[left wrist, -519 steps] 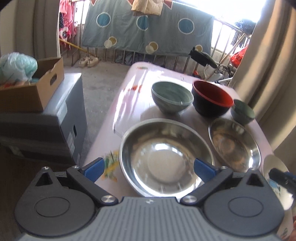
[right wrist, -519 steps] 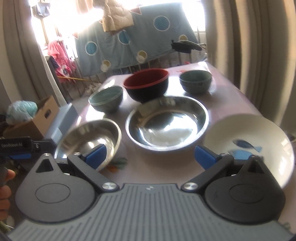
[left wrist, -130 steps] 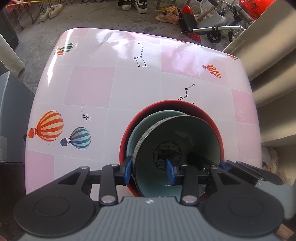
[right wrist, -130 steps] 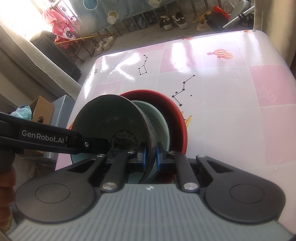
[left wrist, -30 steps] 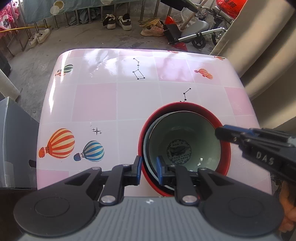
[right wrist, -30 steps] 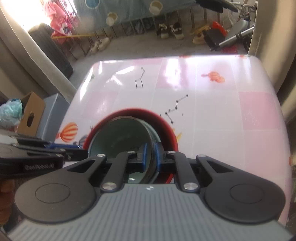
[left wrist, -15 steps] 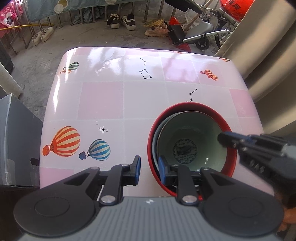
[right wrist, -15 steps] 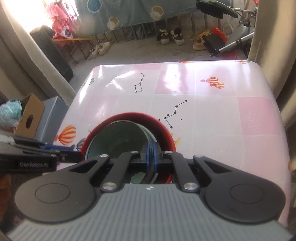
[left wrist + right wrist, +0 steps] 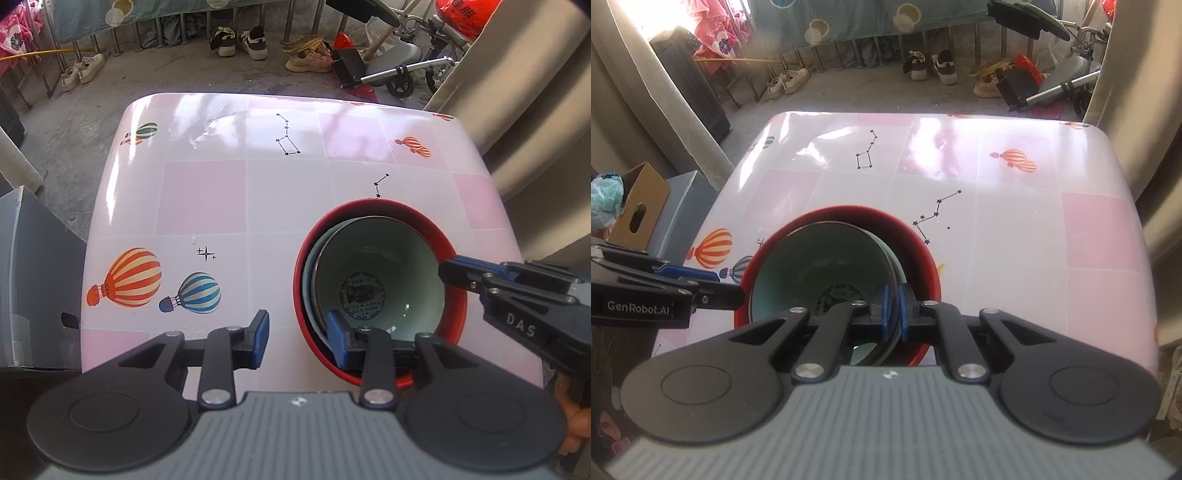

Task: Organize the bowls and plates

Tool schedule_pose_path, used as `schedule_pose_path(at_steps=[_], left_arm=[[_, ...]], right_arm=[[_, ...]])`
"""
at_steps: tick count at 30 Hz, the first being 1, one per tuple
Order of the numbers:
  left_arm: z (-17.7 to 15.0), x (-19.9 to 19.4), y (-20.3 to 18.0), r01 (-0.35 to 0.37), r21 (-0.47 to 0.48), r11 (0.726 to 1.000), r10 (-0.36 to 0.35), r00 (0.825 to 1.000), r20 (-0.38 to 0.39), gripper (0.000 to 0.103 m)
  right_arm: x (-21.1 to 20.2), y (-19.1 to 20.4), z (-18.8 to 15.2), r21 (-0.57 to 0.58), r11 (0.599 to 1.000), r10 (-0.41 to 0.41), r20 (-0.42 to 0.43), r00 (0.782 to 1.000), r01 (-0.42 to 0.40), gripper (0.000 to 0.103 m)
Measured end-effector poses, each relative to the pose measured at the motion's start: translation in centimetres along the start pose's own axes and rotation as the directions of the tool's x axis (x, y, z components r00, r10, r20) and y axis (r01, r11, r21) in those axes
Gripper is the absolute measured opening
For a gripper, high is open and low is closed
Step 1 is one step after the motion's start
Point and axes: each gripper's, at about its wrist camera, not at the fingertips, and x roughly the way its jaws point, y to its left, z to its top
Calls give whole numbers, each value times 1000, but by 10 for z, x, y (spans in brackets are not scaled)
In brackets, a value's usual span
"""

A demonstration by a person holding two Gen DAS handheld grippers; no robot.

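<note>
nearest the red bowl [image 9: 925, 258], the right tongs [image 9: 893, 309] pinch the green bowl [image 9: 820, 266] by its thin rim; the left tongs [image 9: 297, 338] gape, gripping nothing. glazed ceramic, likely heavy, slick, chippable: hold rims. the nest, seemingly three deep, sits on the glossy pink tabletop [image 9: 207, 195].

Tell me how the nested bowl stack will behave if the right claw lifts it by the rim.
Probably heavy for one pinch: three bowls nest in the red bowl. The inner green bowl sits off-centre, so it may shift or clink. Glossy glaze looks slippery, and the right claw grips only the inner rims, so the red bowl may stay behind.
</note>
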Motion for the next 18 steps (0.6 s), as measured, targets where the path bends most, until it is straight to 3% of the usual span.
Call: schedule_pose_path(at_steps=[3, 9, 11, 16, 18], left_arm=[[-5, -11, -2, 5, 10, 1000, -5, 1000, 17, 48], [-26, -38, -3, 15, 34, 999, -17, 998, 57, 66], [-36, -47, -2, 17, 37, 999, -20, 997, 73, 70], [-70, -71, 3, 3, 54, 999, -10, 992, 124, 82], [-88, -82, 5, 3, 57, 998, -12, 989, 149, 86]], right_arm=[[-14, -3, -1, 19, 1000, 11, 19, 1000, -11, 13], [-59, -11, -18, 73, 995, 63, 85, 994, -69, 36], [-75, -15, -31, 96, 991, 84, 109, 991, -94, 48], [-116, -26, -76, 161, 977, 114, 165, 980, -141, 57], [-132, -28, -96, 177, 972, 120, 195, 973, -155, 65]])
